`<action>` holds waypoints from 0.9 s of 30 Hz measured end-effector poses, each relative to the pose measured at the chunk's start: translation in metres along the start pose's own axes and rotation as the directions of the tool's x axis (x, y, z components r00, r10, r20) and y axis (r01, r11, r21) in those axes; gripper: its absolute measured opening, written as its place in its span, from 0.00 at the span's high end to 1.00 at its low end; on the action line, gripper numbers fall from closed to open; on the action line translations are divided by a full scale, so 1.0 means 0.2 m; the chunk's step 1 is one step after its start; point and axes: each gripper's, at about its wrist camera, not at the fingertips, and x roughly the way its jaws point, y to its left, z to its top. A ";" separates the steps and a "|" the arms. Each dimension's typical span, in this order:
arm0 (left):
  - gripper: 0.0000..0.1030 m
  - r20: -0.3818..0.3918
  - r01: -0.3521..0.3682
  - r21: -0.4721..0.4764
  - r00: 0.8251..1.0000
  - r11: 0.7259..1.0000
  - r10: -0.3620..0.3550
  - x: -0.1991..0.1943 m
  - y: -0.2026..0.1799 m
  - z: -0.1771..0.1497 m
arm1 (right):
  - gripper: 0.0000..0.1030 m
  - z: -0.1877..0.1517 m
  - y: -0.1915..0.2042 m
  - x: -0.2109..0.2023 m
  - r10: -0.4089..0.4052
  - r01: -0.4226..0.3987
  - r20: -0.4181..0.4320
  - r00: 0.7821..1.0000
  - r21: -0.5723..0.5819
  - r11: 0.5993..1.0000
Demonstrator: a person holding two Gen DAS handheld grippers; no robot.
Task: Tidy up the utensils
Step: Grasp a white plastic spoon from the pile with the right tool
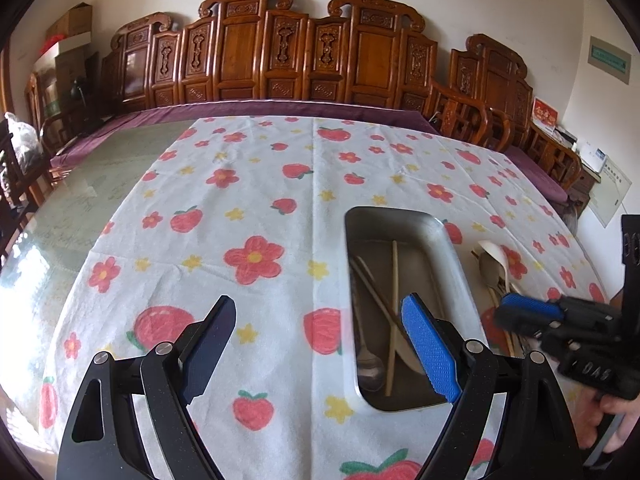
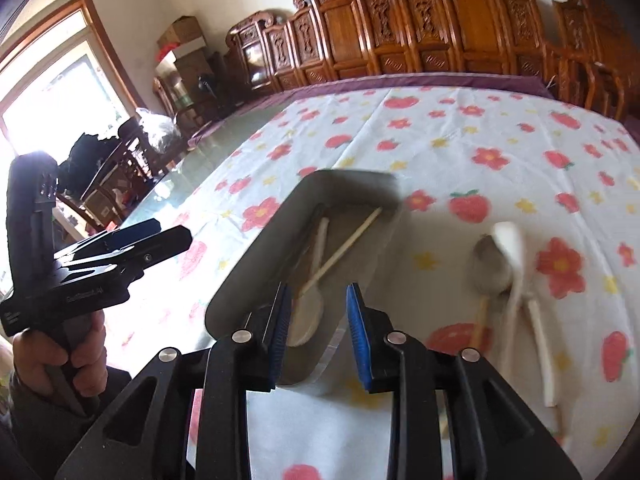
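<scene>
A steel tray [image 1: 456, 256] [image 2: 256, 264] lies on the flowered tablecloth and holds a metal spoon [image 1: 366, 360], chopsticks [image 1: 394, 280] [image 2: 348, 240] and a pale spoon [image 2: 308, 312]. To its right a small pile of loose utensils lies on the cloth: a white spoon [image 2: 512, 248] [image 1: 496, 252], a metal spoon [image 2: 490, 268] and a white handle [image 2: 542, 352]. My left gripper [image 1: 320, 352] is open and empty, left of the tray. My right gripper [image 2: 318, 332] is open and empty, over the tray's near end; it also shows in the left wrist view [image 1: 520, 312].
The tablecloth [image 1: 256, 208] covers a glass-topped table [image 1: 80, 208]. Carved wooden chairs [image 1: 280, 52] line the far wall. Boxes and clutter stand at the far left [image 1: 68, 40]. A window glares at the left in the right wrist view [image 2: 48, 92].
</scene>
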 end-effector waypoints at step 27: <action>0.21 -0.015 0.159 0.170 0.987 0.972 -0.159 0.03 -0.58 -0.11 | 0.70 -0.17 -0.52 0.04 -0.188 0.188 -0.043 0.981 0.004 0.982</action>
